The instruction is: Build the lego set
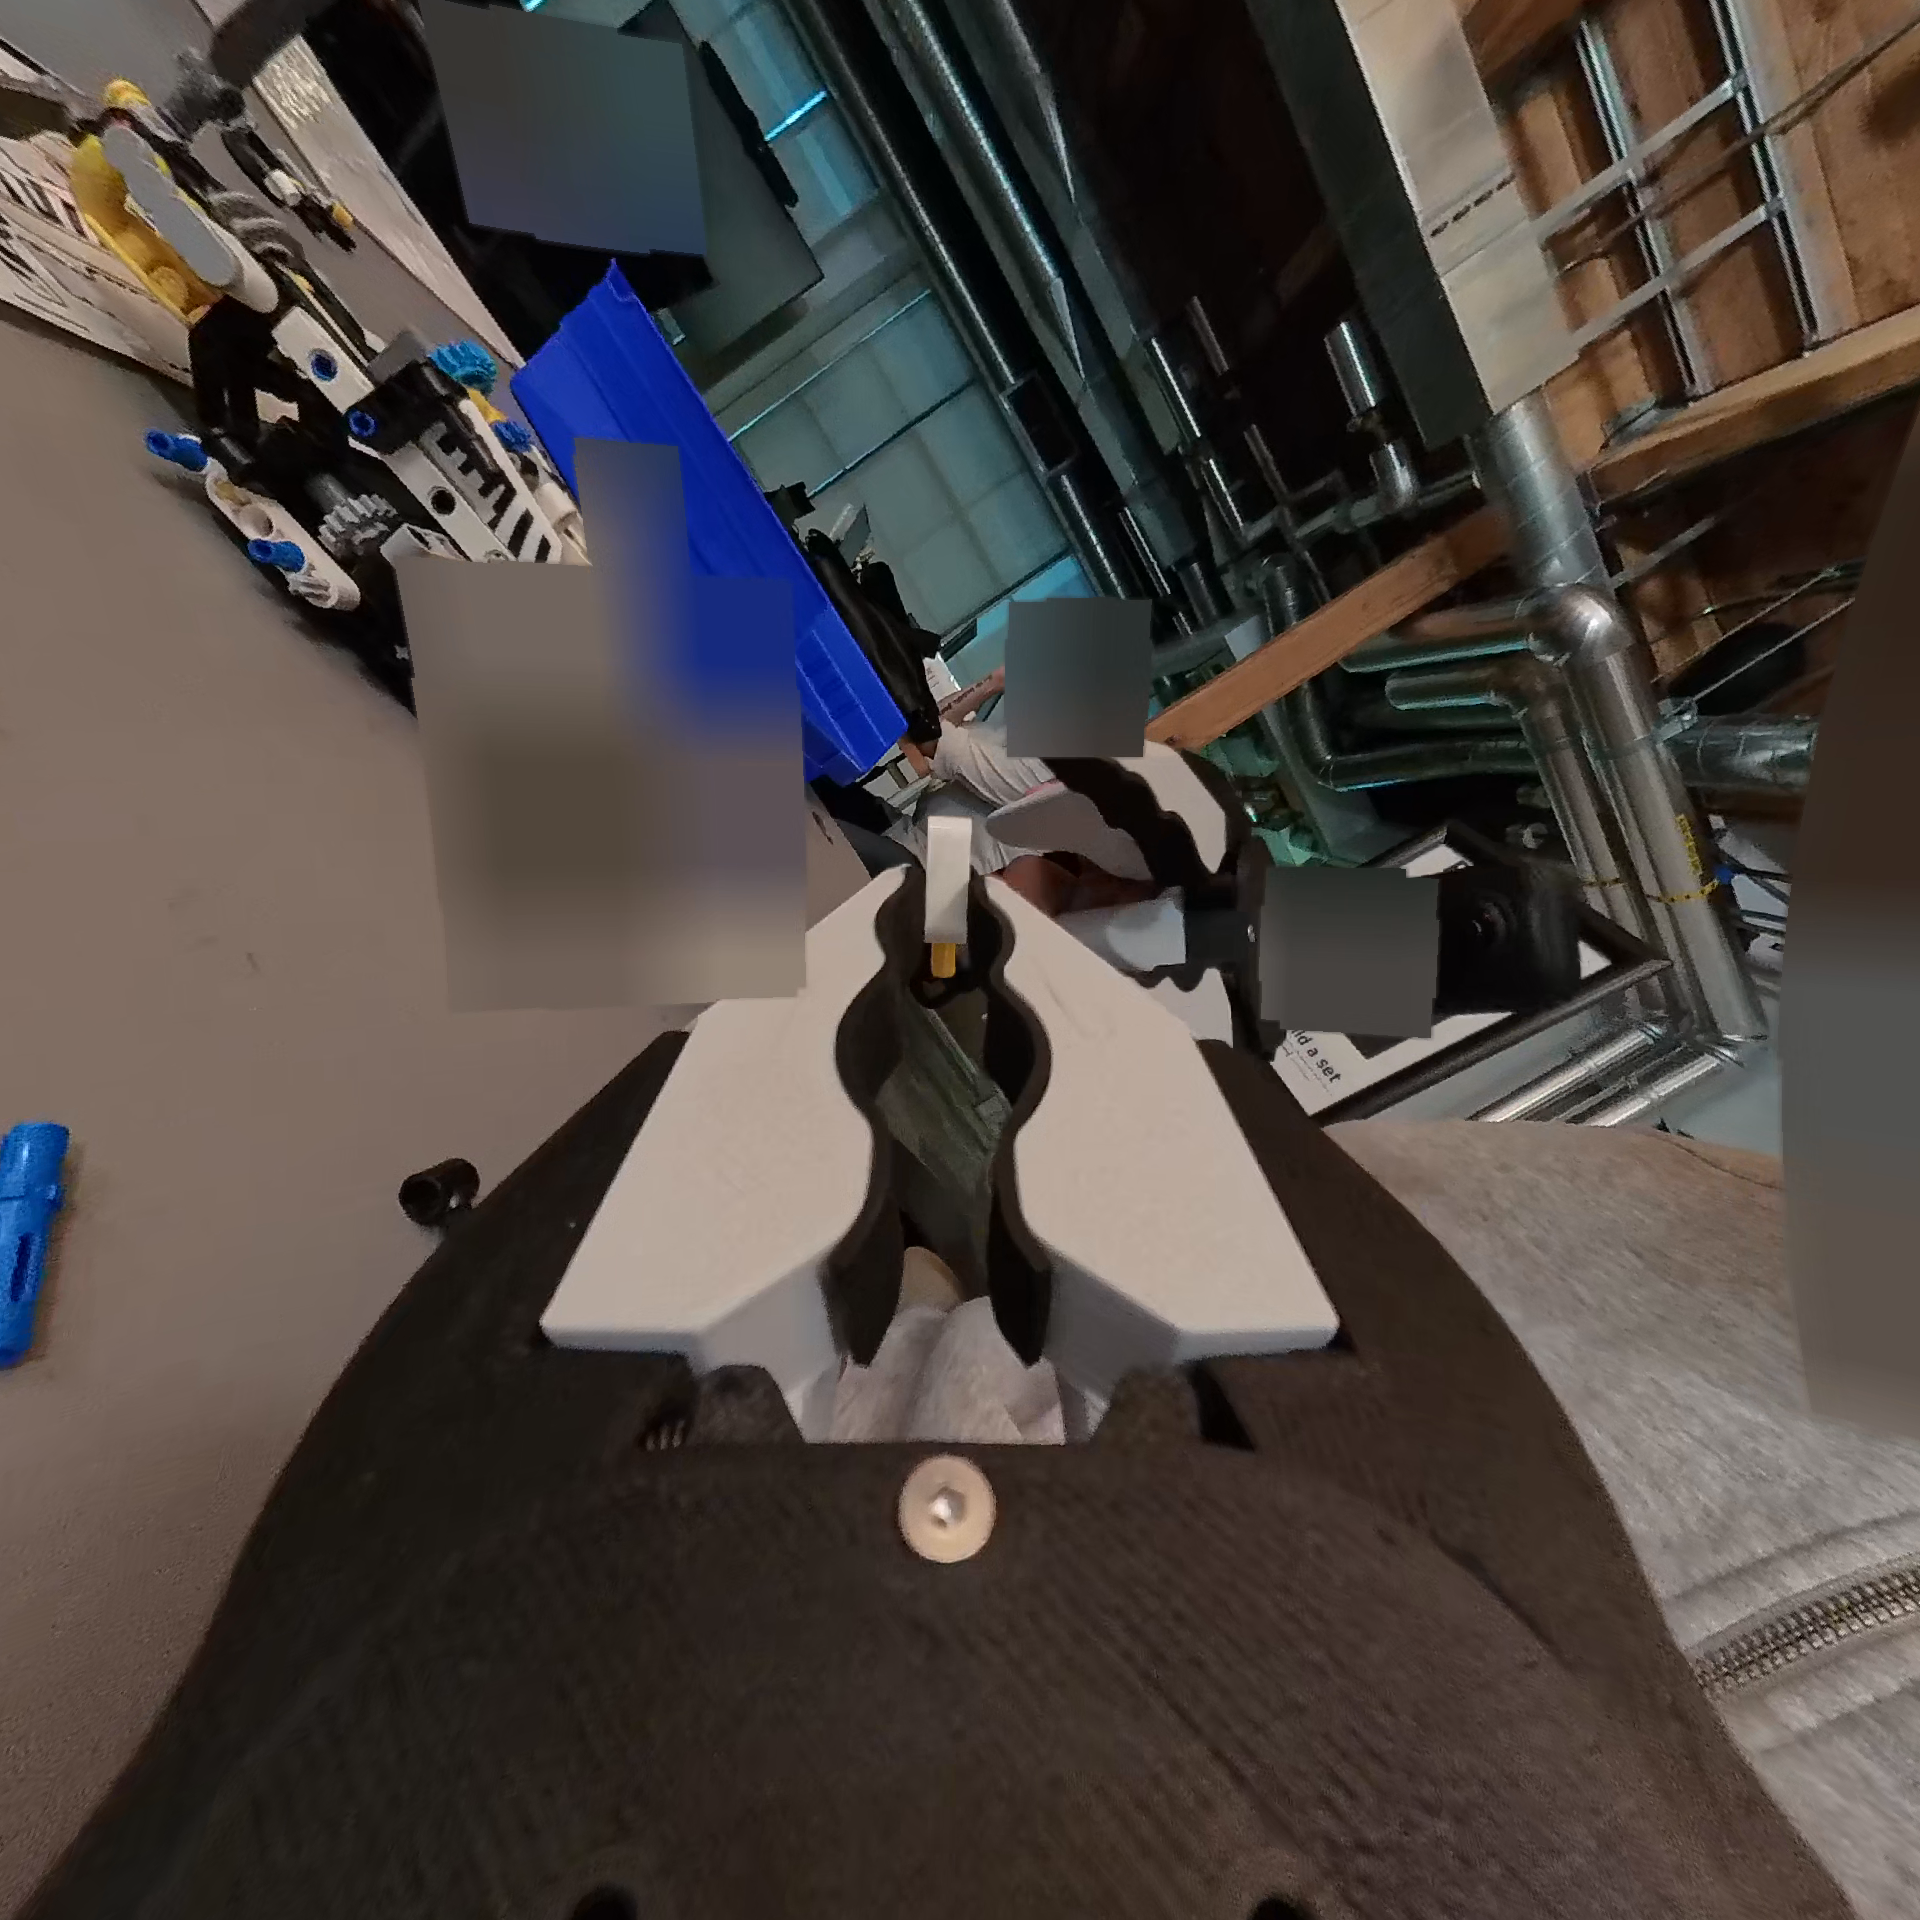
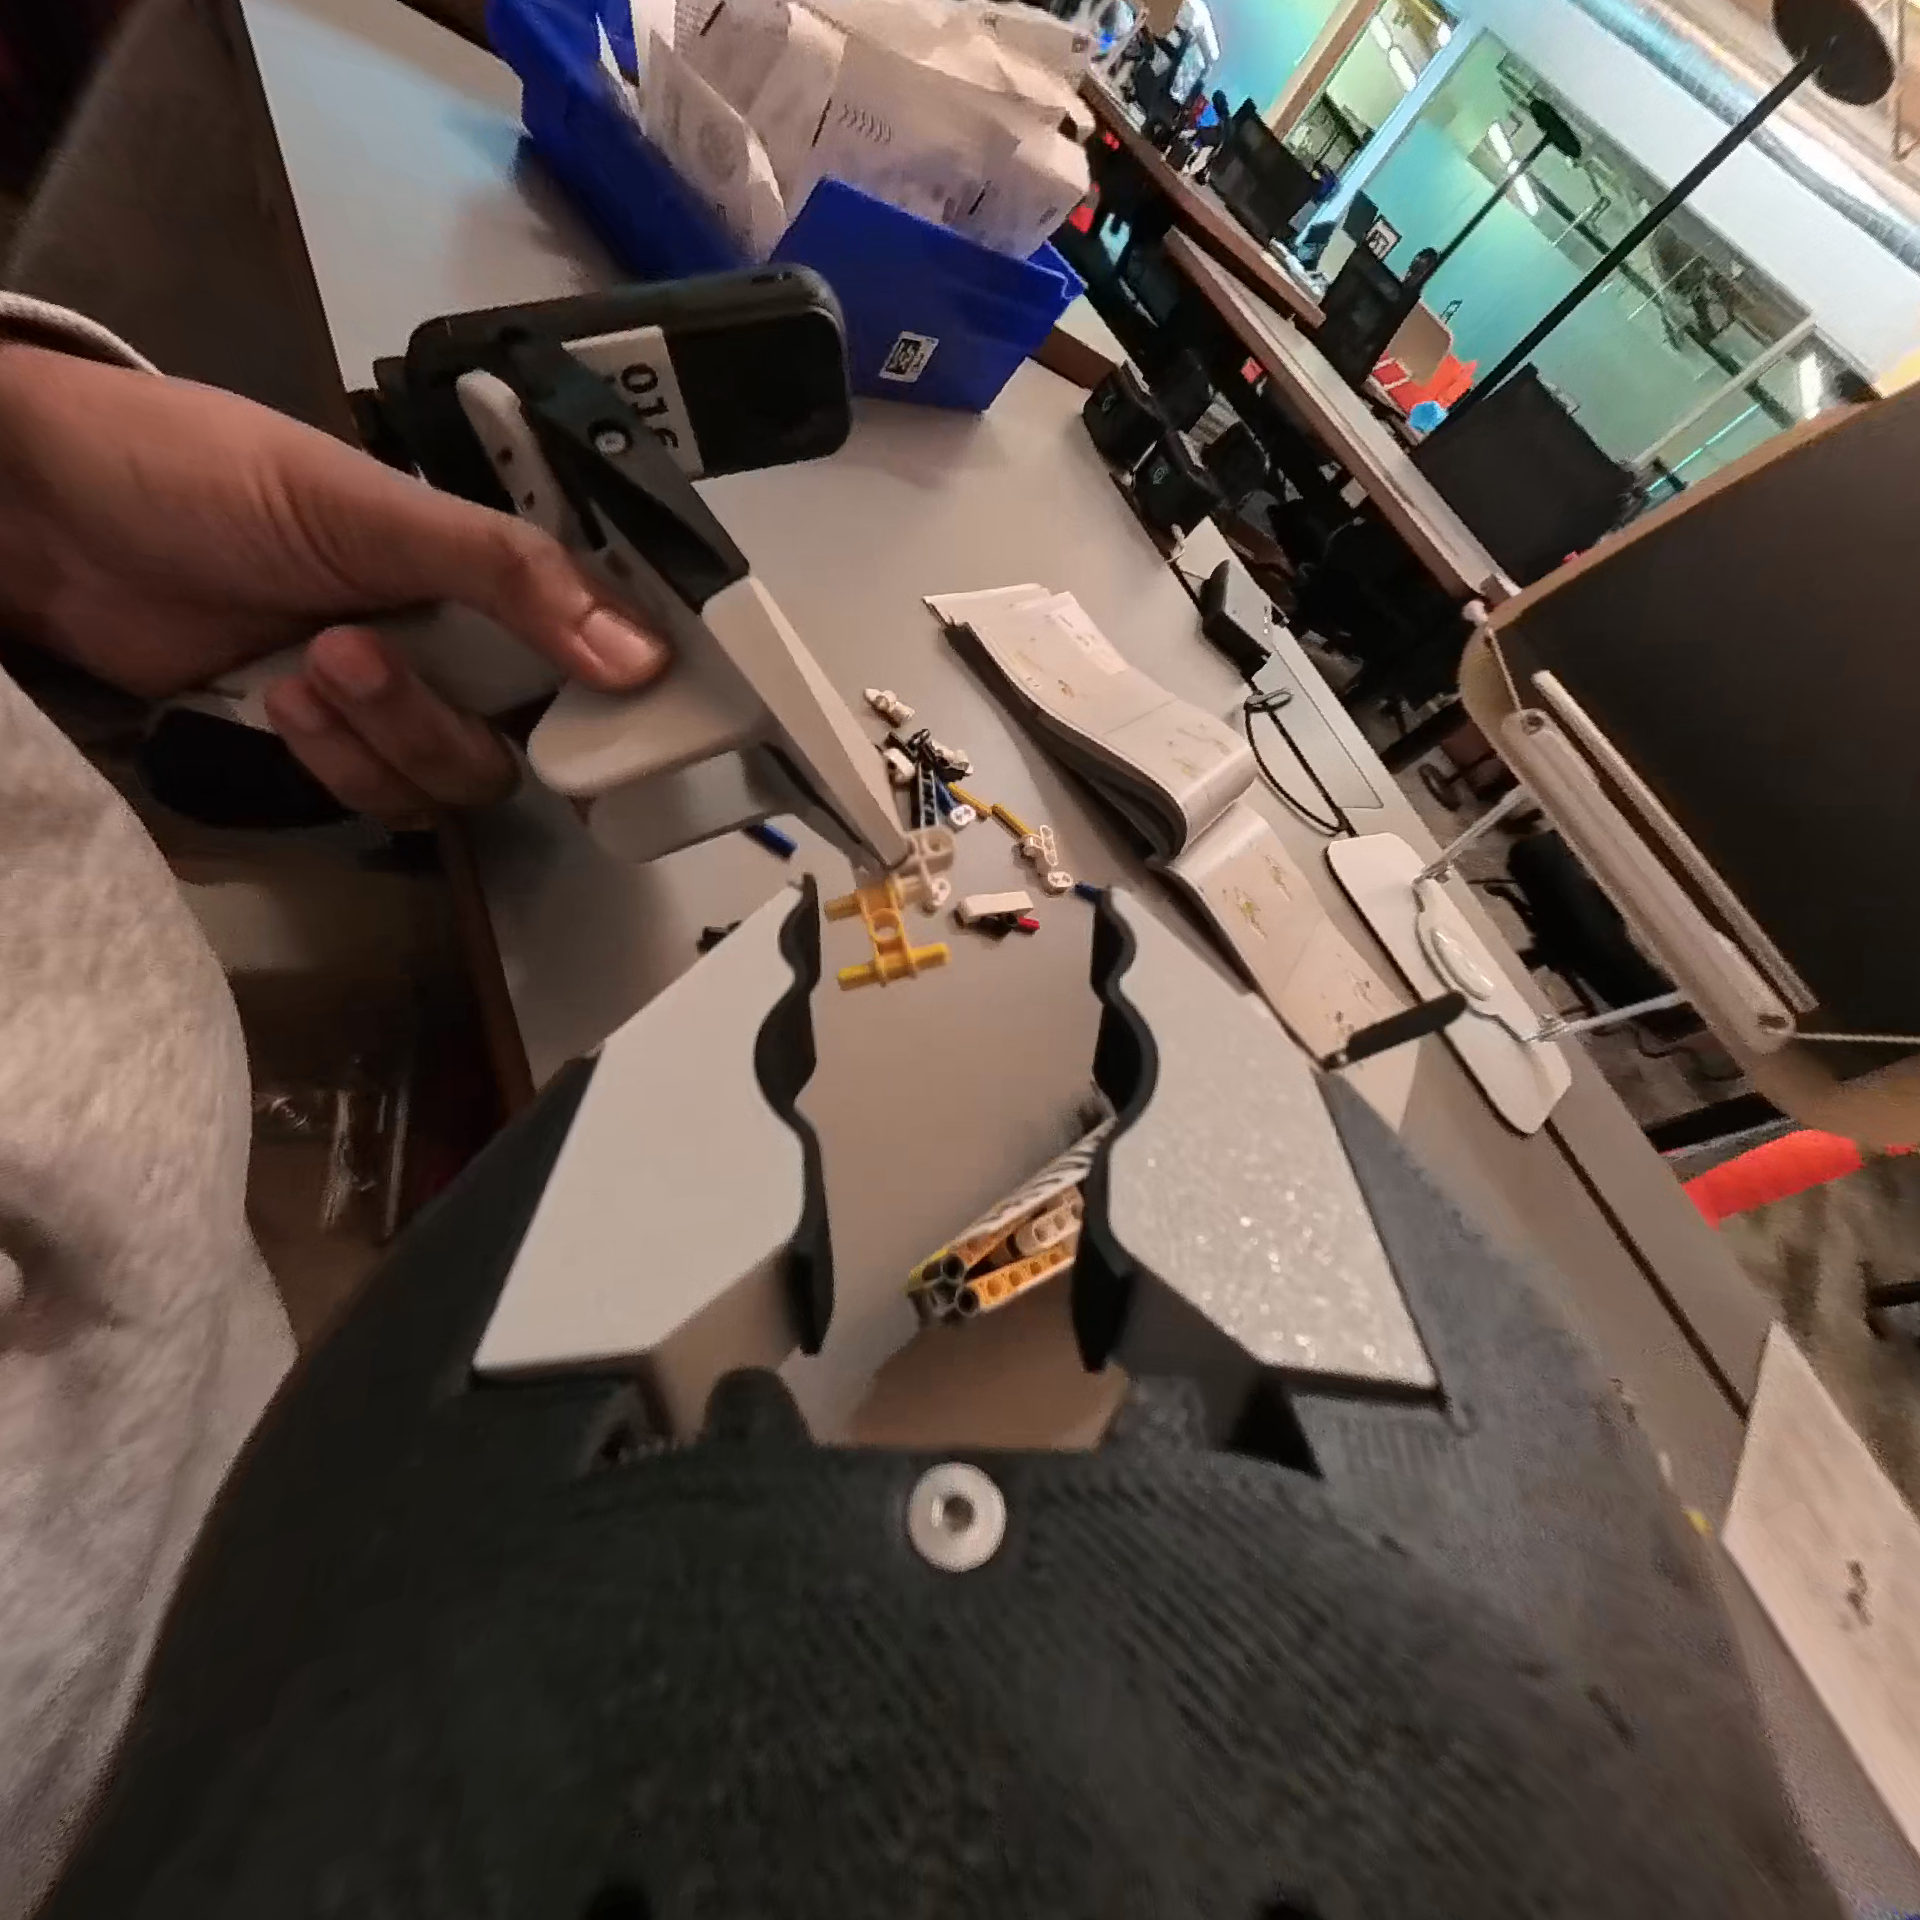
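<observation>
The grey bench (image 2: 935,582) carries everything, with a blue bin (image 2: 914,301) of paper packets at its far end and an open instruction booklet (image 2: 1143,727) lying flat beside the loose parts. The partly built lego model (image 1: 312,416) — black, white and yellow, with blue pins — stands on the bench at the upper left of the left wrist view, next to the bin. The left gripper (image 1: 951,914) is held in a bare hand (image 2: 291,582) above the bench, its fingers (image 1: 1091,1143) nearly together and pinching a small white piece with a yellow connector (image 2: 894,925) attached; in the right wrist view the yellow part hangs just above the bench by the scatter of small loose pieces (image 2: 966,800). The right gripper (image 2: 956,935) has its fingers (image 2: 665,1164) spread wide with nothing between them, facing that held piece. A yellow-and-white sub-assembly (image 2: 1018,1236) lies on the bench under the right gripper. A blue pin (image 1: 31,1236) and a small black bush (image 1: 442,1190) rest on the bench at the left.
</observation>
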{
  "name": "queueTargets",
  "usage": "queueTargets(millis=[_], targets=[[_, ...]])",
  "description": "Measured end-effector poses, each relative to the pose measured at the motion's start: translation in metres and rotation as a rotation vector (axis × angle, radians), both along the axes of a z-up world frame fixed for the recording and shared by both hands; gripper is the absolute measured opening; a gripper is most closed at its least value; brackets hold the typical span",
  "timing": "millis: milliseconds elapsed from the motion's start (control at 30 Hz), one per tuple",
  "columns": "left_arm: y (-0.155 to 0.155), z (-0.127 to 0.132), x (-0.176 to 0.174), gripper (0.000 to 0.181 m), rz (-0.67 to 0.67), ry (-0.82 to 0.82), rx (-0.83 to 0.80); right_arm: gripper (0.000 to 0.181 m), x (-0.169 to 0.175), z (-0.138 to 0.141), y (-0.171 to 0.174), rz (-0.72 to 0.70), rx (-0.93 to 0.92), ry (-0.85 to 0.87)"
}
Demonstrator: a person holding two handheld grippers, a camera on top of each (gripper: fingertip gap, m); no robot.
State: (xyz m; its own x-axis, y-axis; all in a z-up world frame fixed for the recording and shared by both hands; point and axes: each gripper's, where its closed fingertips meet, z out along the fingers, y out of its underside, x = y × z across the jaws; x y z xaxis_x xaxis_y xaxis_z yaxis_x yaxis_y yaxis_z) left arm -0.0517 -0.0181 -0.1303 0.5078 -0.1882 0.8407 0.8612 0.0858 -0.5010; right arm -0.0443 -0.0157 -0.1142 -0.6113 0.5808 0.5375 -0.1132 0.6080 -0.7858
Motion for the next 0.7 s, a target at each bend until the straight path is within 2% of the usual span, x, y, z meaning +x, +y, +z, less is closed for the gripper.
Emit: queueTargets(millis=[233,467,600,700], targets=[[0.003,-0.004,0.003,0.007,-0.02,0.034,-0.035,0.046,0.002,-0.025,0.002,0.009,0.073,-0.069],[-0.001,0.0,-0.004,0.006,0.001,0.038,-0.023,0.041,0.0,-0.025,0.003,0.005,0.084,-0.052],[-0.024,0.024,-0.041,0.006,0.094,0.076,0.042,0.038,-0.003,-0.016,0.012,-0.033,0.028,-0.038],[-0.059,0.049,-0.098,0.006,0.29,0.179,0.024,0.014,-0.001,-0.013,0.012,-0.031,-0.007,-0.029]])
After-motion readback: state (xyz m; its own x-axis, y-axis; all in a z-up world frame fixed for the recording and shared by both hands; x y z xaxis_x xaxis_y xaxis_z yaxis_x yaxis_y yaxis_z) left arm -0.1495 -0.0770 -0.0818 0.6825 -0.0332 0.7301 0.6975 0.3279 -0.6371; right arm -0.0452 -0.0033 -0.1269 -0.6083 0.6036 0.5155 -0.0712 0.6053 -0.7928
